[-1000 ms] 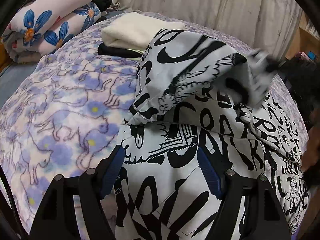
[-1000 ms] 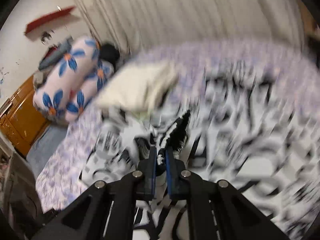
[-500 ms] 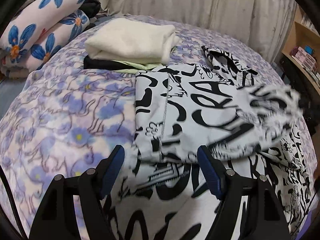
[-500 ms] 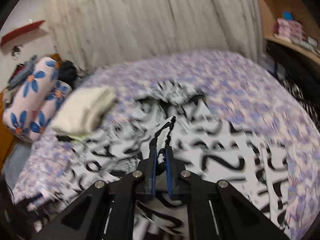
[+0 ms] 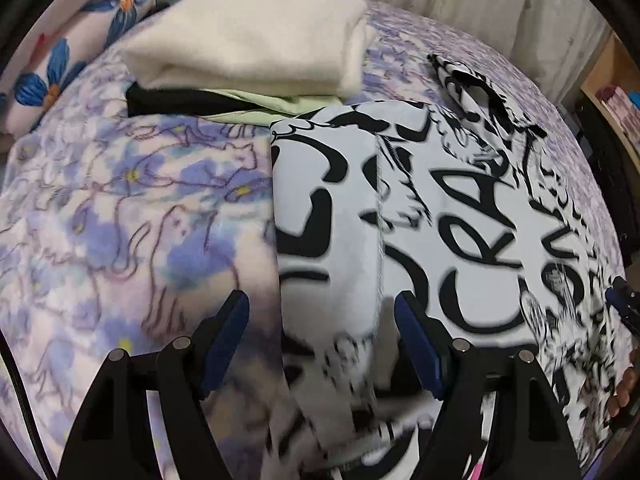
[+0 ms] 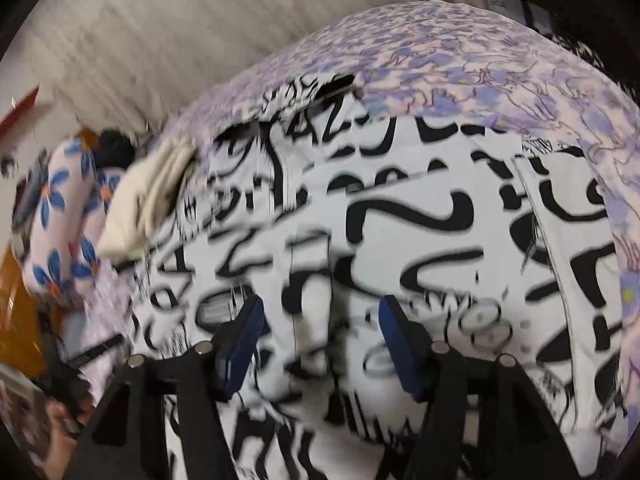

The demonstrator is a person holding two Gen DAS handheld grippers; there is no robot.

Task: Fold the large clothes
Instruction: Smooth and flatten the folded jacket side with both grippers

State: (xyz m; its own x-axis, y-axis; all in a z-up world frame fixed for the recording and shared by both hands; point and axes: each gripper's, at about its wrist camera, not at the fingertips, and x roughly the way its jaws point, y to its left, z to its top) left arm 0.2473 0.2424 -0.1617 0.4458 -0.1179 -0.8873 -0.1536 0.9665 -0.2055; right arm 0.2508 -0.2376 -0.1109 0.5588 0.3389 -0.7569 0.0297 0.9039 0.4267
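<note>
Lying spread on the bed (image 5: 120,208) with one side flap already turned over onto its middle, the black-and-white graffiti-print garment (image 5: 440,220) is sitting beside a stack of folded clothes (image 5: 248,48); its lettering is looking like "CRA" but is not reading further. The right claw (image 6: 320,332) is opening with nothing pinched between its pads, while the left claw (image 5: 322,332) is hanging wide over the folded edge, gripping nothing. The fold looks just laid down, so the next move probably calls for taking fresh hold of an edge for the following fold.
</note>
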